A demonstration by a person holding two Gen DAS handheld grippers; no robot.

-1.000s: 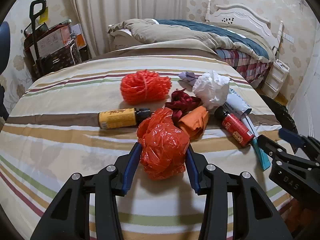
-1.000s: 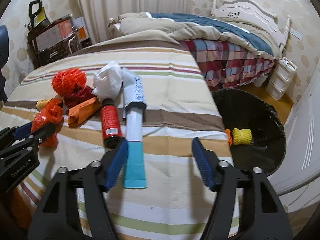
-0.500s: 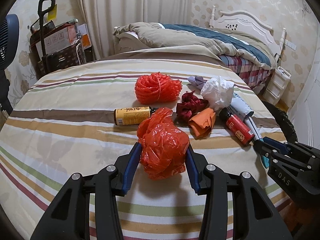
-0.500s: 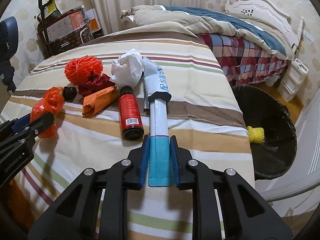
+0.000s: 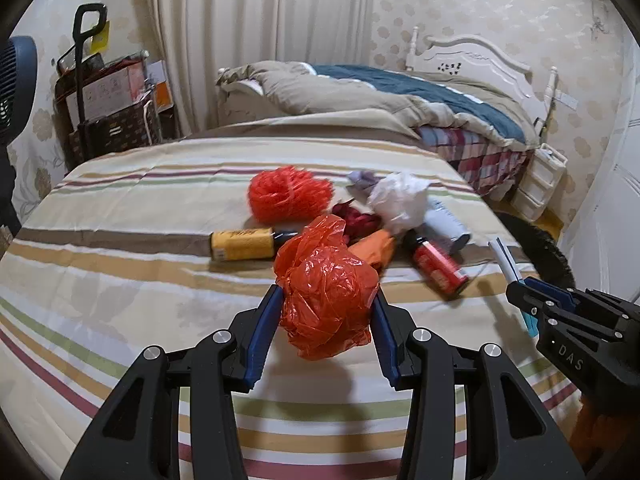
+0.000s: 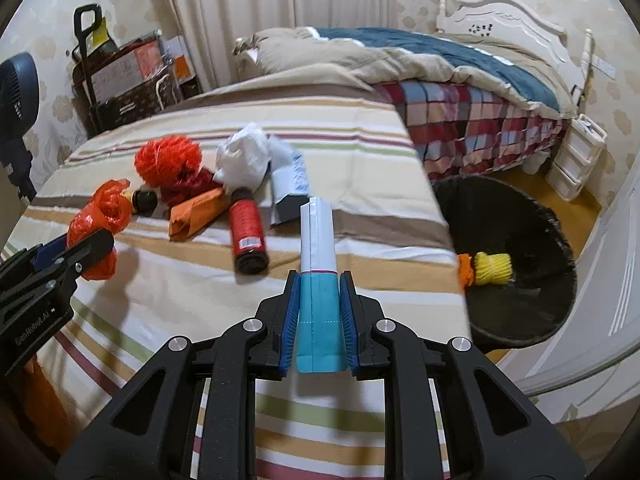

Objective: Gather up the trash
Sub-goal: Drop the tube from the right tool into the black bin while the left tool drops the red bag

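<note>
Left wrist view: the left tool point(image 5: 326, 316) is pinching a crumpled orange plastic bag point(image 5: 326, 292), which sits right between its blue pads and looks lifted a bit off the striped bedspread point(image 5: 120, 280). Just past it lie a yellow bottle point(image 5: 242, 244), a red net ball point(image 5: 290, 198), a white crumpled wad point(image 5: 398, 202) and a red can point(image 5: 438, 266). Right wrist view: the right tool point(image 6: 319, 314) has its jaws pressed onto the teal end of a long white-and-teal tube point(image 6: 318, 272), which sticks out away from the camera. To the right, beside the bed, sits a black bin point(image 6: 516, 248) with a yellow net thing point(image 6: 494, 268) inside.
</note>
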